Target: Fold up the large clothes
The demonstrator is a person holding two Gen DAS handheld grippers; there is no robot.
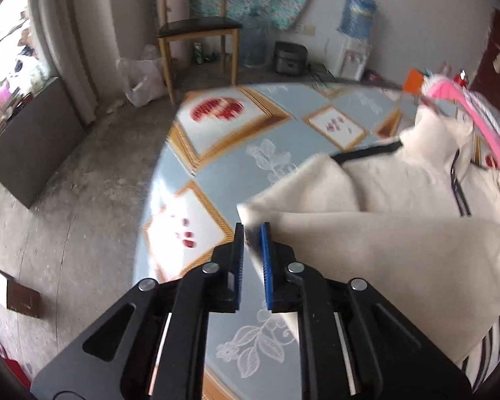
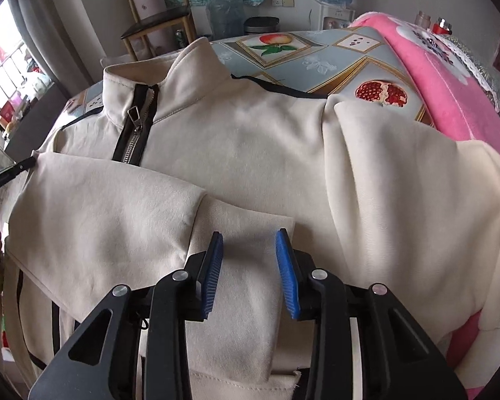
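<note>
A cream zip-neck sweatshirt (image 2: 250,140) with black trim lies front up on the table, both sleeves folded across its chest. My left gripper (image 1: 252,230) is shut on a corner of the folded left side of the sweatshirt (image 1: 383,233), holding it just above the tablecloth. In the right wrist view the left gripper's tip (image 2: 20,168) shows at the far left edge of the garment. My right gripper (image 2: 249,243) is open, its blue pads either side of a sleeve cuff (image 2: 246,230) lying on the chest, not holding it.
The table has a blue tablecloth (image 1: 216,173) with fruit pictures. A pink blanket (image 2: 450,93) lies at the right beside the sweatshirt. A wooden chair (image 1: 196,23), a water dispenser (image 1: 353,43) and a dark cabinet (image 1: 30,143) stand on the floor beyond the table.
</note>
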